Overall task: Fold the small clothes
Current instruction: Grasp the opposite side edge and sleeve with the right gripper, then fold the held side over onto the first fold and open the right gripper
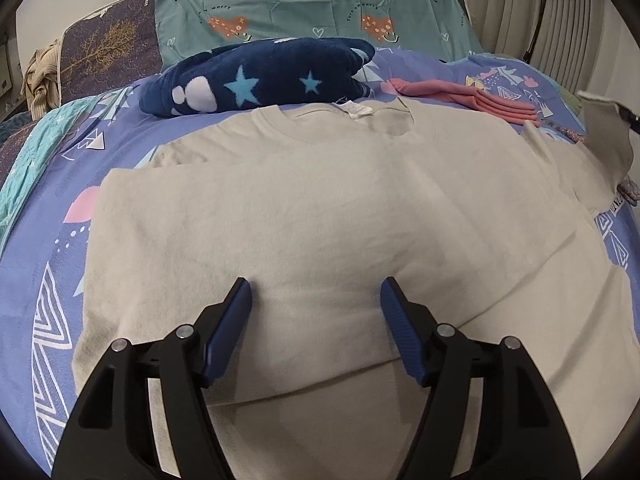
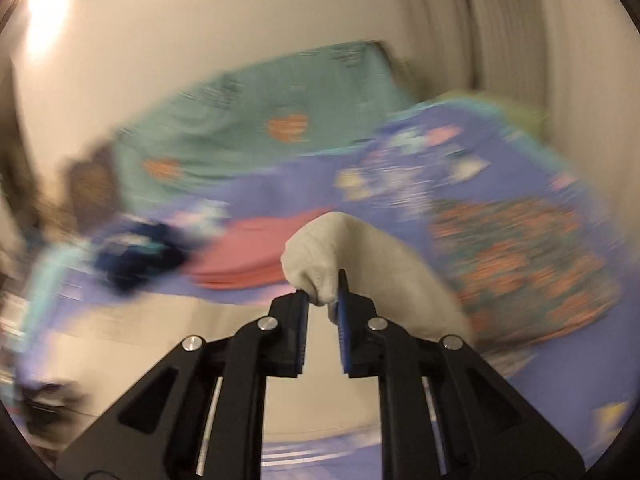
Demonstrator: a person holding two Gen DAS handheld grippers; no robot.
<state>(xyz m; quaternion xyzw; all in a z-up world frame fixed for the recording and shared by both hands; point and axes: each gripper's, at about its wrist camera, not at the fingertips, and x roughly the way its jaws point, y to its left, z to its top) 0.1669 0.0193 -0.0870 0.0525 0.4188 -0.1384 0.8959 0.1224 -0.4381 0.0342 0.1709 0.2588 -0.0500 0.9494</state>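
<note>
Spread flat across the middle of the left wrist view on a lilac patterned bedsheet (image 1: 36,280): a cream, soft cotton T-shirt (image 1: 320,208), left sleeve already folded in. Left gripper (image 1: 316,292) released, blue ribbed pads wide apart over the lower body cloth. Right gripper (image 2: 322,294) clenched on the shirt's sleeve edge, lifted at centre of the blurred right view. Light, limp, likely to drape; best pinched at hems. Plush navy starred blanket (image 1: 260,76) and folded pink garment (image 1: 472,98) beyond, upper frame.

Your way across the cream shirt (image 1: 320,208) lies open; far off, the navy star blanket (image 1: 260,76) and pink folded pile (image 1: 472,98) block you.
</note>
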